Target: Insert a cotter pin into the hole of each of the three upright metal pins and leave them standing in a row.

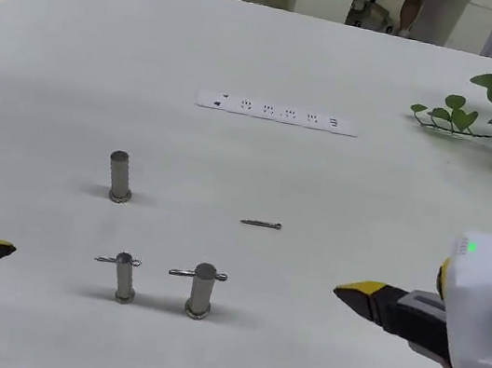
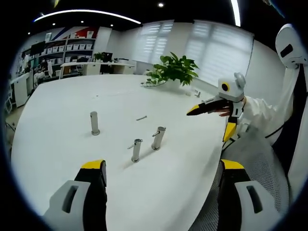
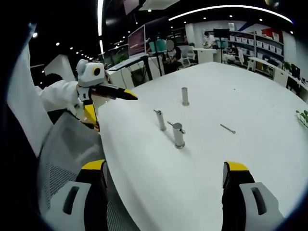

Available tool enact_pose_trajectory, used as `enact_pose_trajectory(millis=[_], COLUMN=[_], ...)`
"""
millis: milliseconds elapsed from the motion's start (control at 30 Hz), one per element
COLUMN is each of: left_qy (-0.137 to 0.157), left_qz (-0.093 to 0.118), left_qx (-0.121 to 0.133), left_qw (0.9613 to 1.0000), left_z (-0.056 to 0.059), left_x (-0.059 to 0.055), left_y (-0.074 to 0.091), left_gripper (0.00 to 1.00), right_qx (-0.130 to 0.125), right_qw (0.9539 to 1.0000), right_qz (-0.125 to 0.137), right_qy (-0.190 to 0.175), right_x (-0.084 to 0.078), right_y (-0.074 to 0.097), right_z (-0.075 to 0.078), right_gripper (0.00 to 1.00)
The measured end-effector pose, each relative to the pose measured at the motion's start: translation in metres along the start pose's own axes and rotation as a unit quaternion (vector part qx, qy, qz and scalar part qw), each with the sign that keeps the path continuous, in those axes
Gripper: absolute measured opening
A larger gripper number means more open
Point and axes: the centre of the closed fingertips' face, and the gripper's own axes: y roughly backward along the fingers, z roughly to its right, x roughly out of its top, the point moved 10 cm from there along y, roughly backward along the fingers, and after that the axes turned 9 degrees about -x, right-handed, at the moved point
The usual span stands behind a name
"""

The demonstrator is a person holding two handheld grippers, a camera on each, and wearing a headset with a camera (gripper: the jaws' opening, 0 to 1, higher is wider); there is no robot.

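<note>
Here, I am holding both tools above the near edge of the counter (image 1: 368, 186), each with its jaws spread wide and gripping nothing. The right tool (image 3: 164, 166) is hovering at the near right, the left tool (image 2: 161, 166) at the near left.

Two upright metal pins, the near-left pin (image 1: 124, 277) and the near-right pin (image 1: 201, 290), are standing side by side, each carrying a cotter pin through its head. The third, the bare pin (image 1: 119, 176), is standing farther back and to the left, apart from that pair, with nothing through it. The loose cotter pin (image 1: 261, 223) is lying flat on the counter, to the right of the bare pin and beyond the near-right pin.

By my reading, the step in hand is fetching that loose cotter pin, and the right tool is lying closer to it. I am judging these points as mattering:
- **Approach:** coming in low from the right keeps the jaws from brushing the near-right pin.
- **Grasp:** straddling the thin wire across its length and pinching near one end leaves the other end projecting for threading. Which end is looped is too small to tell.
- **Steadying:** holding the bare pin low on its shank with the left tool should stop it toppling. I cannot tell which way its hole is facing.
- **Row:** the bare pin is standing out of line with the other two, so it is likely needing a shift towards them.
</note>
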Motion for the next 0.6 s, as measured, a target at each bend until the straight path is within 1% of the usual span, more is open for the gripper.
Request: enact_pose_trajectory(millis=[133,200,233,300,333,367,433,500,533,567,600], left_qy=[0.000,-0.003,-0.006,0.002,0.003,0.001,-0.006,-0.008,-0.007,-0.007,-0.006], left_qz=[0.016,0.019,0.026,0.047,0.053,0.059,0.061,0.061,0.068,0.072,0.085], left_qx=[0.009,0.013,0.015,0.010,0.009,0.013,0.020,0.029,0.037,0.040,0.052], left_qw=[0.9998,0.9997,0.9995,0.9988,0.9986,0.9982,0.9979,0.9976,0.9970,0.9966,0.9950], left_z=[-0.010,-0.016,-0.020,-0.027,-0.030,-0.035,-0.042,-0.051,-0.058,-0.061,-0.067], left_x=[0.010,0.015,0.018,0.026,0.028,0.032,0.036,0.041,0.044,0.046,0.048], left_y=[-0.002,-0.004,-0.005,-0.007,-0.008,-0.010,-0.014,-0.019,-0.022,-0.023,-0.026], left_gripper=[0.96,0.96,0.96,0.92,0.90,0.88,0.88,0.88,0.87,0.86,0.82], right_qx=[-0.002,-0.003,-0.005,-0.013,-0.015,-0.016,-0.019,-0.022,-0.022,-0.023,-0.023], right_qw=[1.0000,0.9999,0.9999,0.9998,0.9998,0.9998,0.9997,0.9997,0.9996,0.9996,0.9996], right_qz=[0.000,0.002,0.003,0.005,0.003,0.002,0.001,-0.002,-0.002,-0.003,-0.001], right_qy=[-0.005,-0.010,-0.012,-0.012,-0.014,-0.015,-0.014,-0.014,-0.015,-0.015,-0.018], right_x=[-0.002,-0.003,-0.003,-0.003,-0.003,-0.003,-0.003,-0.004,-0.004,-0.004,-0.004], right_y=[0.001,0.002,0.002,0.003,0.003,0.003,0.004,0.005,0.005,0.006,0.006], right_z=[-0.002,-0.002,-0.002,-0.001,0.000,0.000,0.001,0.003,0.003,0.003,0.003], right_gripper=[0.98,0.98,0.98,0.98,0.98,0.98,0.98,0.98,0.98,0.98,0.98])
